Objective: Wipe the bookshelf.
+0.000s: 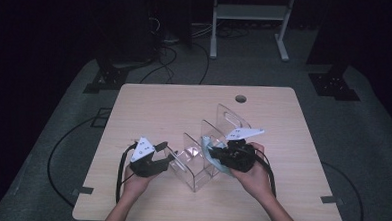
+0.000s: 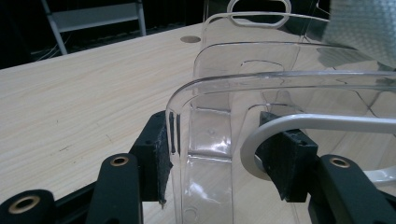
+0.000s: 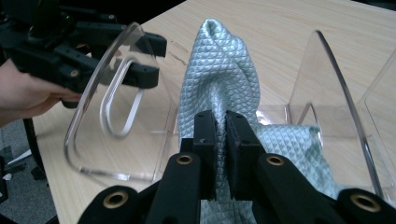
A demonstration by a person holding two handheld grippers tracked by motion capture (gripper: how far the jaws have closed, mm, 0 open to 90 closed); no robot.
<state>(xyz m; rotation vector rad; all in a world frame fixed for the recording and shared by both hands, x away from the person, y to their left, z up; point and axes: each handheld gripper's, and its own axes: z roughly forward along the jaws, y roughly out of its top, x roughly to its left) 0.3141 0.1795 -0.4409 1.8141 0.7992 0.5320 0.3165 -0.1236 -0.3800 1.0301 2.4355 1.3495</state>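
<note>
Clamping the end wall of the clear rack, the left gripper holds it; the right gripper, jaws pinched shut, grips the cloth.

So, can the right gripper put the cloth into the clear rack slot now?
Probably yes: the right gripper is shut on the cloth beside the clear rack, whose slots are open on top; the left gripper steadies its end wall.

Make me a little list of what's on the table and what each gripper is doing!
table: light wood
rack: clear plastic, with upright dividers
cloth: pale blue, quilted
left gripper: clamped on the rack's end wall
right gripper: pinching the cloth above the rack
cloth's place: hanging between two dividers
</note>
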